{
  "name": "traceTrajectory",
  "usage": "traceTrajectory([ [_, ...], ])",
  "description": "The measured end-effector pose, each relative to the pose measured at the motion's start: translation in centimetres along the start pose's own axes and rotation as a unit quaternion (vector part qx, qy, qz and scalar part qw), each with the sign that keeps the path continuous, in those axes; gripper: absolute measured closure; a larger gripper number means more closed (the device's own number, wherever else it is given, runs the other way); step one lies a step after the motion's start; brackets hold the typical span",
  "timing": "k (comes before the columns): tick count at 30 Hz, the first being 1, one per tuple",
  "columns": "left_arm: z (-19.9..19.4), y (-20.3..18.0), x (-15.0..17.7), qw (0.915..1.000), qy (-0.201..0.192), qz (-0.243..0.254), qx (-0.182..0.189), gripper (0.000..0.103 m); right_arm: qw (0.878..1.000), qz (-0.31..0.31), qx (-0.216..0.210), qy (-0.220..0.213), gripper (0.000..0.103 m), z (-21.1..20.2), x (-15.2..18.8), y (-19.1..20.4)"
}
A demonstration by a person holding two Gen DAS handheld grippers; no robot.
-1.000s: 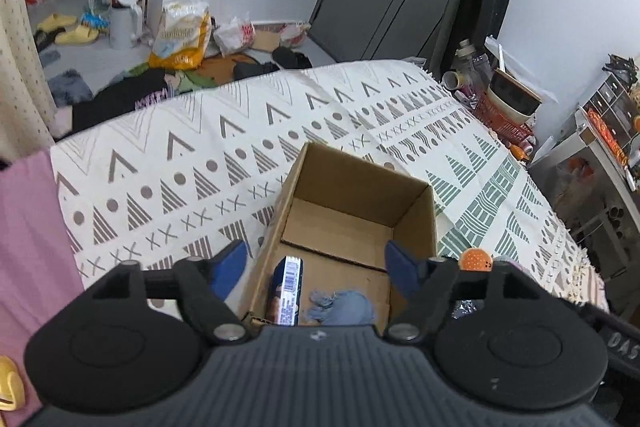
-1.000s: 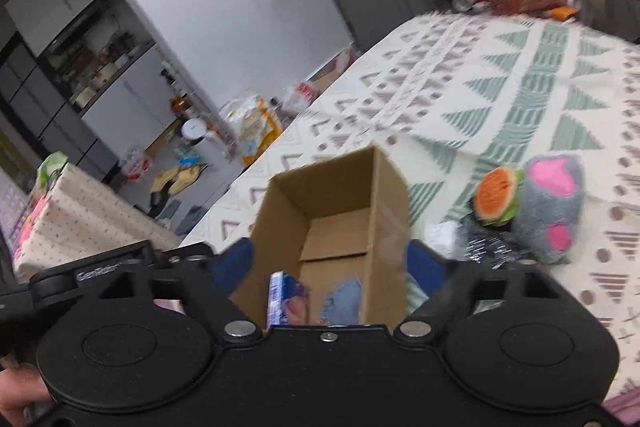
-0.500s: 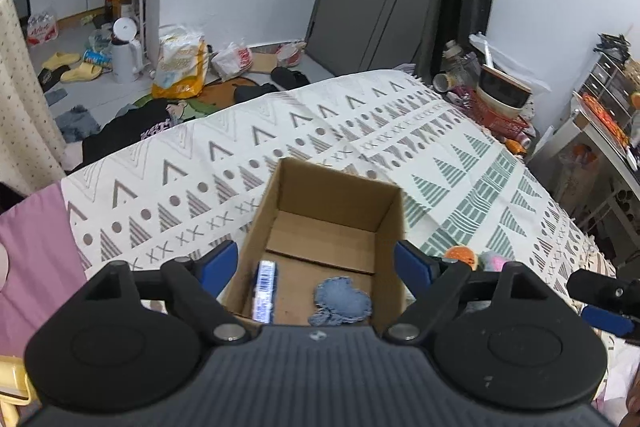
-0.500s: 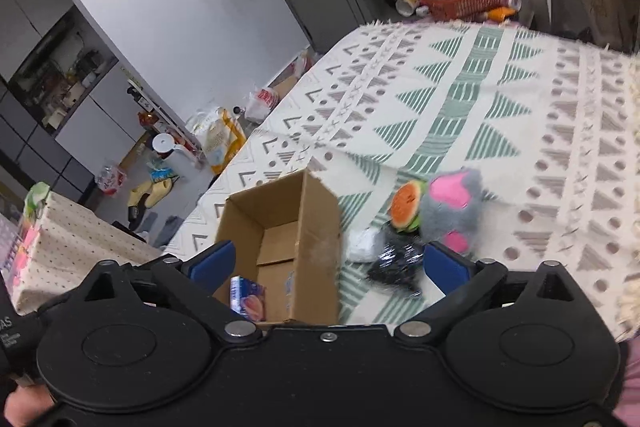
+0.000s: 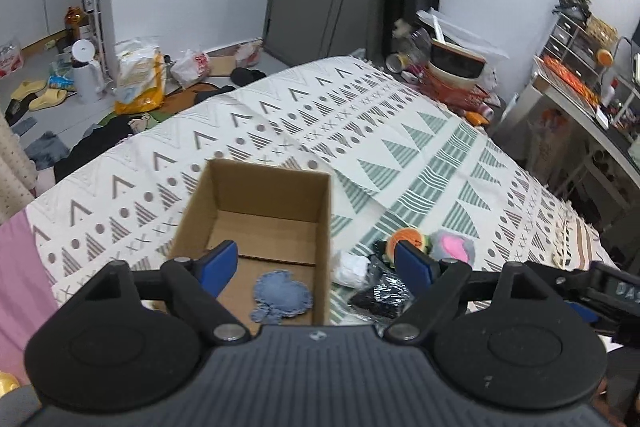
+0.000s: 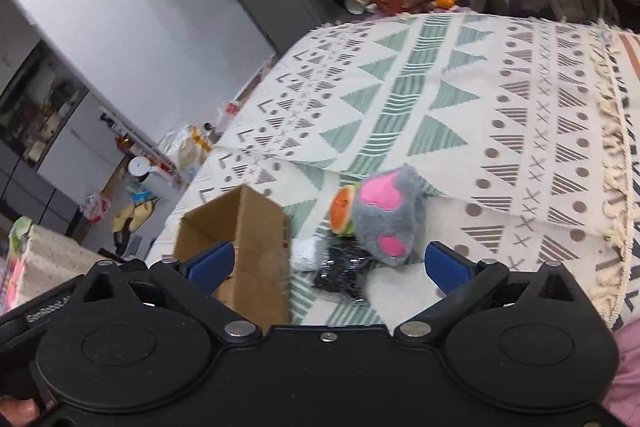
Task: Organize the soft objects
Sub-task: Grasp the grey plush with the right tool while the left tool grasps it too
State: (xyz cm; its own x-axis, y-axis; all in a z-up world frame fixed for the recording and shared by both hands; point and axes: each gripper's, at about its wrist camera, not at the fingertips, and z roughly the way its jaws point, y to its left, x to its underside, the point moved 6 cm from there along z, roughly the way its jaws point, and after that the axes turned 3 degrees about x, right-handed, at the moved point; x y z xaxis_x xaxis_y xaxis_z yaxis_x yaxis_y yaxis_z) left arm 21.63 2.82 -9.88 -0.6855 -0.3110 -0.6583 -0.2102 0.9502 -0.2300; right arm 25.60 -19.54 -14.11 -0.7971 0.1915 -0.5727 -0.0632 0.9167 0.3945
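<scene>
Left wrist view: we see our left gripper (image 5: 316,261) spread wide, empty, above the cardboard box (image 5: 276,195) holding a denim patch (image 5: 282,293). Our right gripper (image 6: 326,263) — also wide, empty — faces the grey plush paw (image 6: 390,211) beside the box.

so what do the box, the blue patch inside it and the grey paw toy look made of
Box: brown corrugated cardboard, matte, with folded flaps and raw edges. Patch: looks like denim, faded blue with a frayed edge. Paw toy: fuzzy grey plush with pink pads, probably fleece or felt.
</scene>
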Motion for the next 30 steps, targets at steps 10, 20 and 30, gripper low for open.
traceTrajectory([
  [10, 3.8, -4.6, 0.6, 0.9999, 0.004, 0.008, 0.008, 0.019, 0.999, 0.043, 0.023, -0.003, 0.024, 1.6, -0.3, -4.4],
  [20, 7.8, -7.0, 1.0, 1.0000, 0.007, -0.005, 0.004, 0.038, 0.994, 0.105, 0.005, 0.011, 0.055, 3.5, -0.4, -7.8],
  [30, 13.0, -7.6, 2.9, 0.9977, 0.054, -0.037, -0.013, 0.060, 0.991, 0.133, -0.015, 0.019, 0.059, 5.6, -0.9, -9.0],
])
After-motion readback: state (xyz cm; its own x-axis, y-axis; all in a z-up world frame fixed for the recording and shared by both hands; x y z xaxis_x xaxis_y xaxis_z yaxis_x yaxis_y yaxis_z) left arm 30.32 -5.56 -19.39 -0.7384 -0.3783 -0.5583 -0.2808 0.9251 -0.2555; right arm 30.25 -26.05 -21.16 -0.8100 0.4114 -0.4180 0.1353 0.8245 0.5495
